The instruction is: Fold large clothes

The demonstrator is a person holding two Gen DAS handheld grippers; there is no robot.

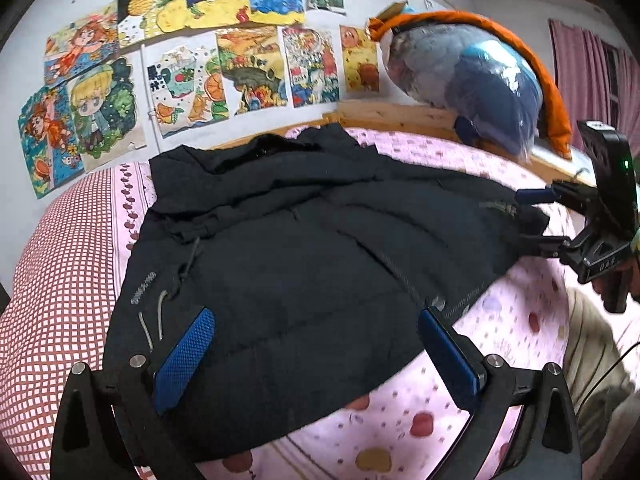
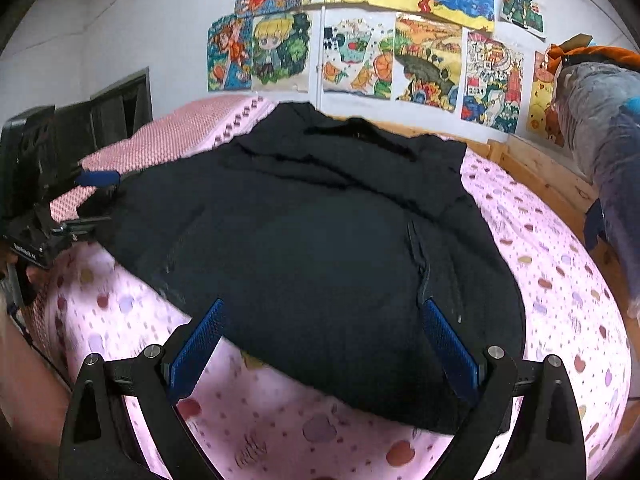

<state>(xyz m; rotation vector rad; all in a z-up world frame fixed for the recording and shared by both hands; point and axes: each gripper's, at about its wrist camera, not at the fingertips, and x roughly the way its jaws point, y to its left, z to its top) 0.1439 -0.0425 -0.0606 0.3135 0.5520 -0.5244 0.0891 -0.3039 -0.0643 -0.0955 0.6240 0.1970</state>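
Note:
A large black padded jacket (image 1: 304,248) lies spread on a bed with a pink patterned sheet (image 1: 400,420); it also shows in the right wrist view (image 2: 320,240). My left gripper (image 1: 316,320) is open, its blue pads over the jacket's near hem, holding nothing. My right gripper (image 2: 320,312) is open over the jacket's near edge, empty. In the left wrist view the right gripper (image 1: 528,216) sits at the jacket's right edge with jaws apart. In the right wrist view the left gripper (image 2: 100,200) is at the jacket's left edge, jaws apart.
A red-and-white checked cover (image 1: 52,280) lies on the bed's left. A bagged blue and orange bedding bundle (image 1: 480,80) rests on the wooden bed frame (image 1: 400,114). Children's drawings (image 1: 200,40) cover the wall. Pink curtains (image 1: 588,64) hang at the right.

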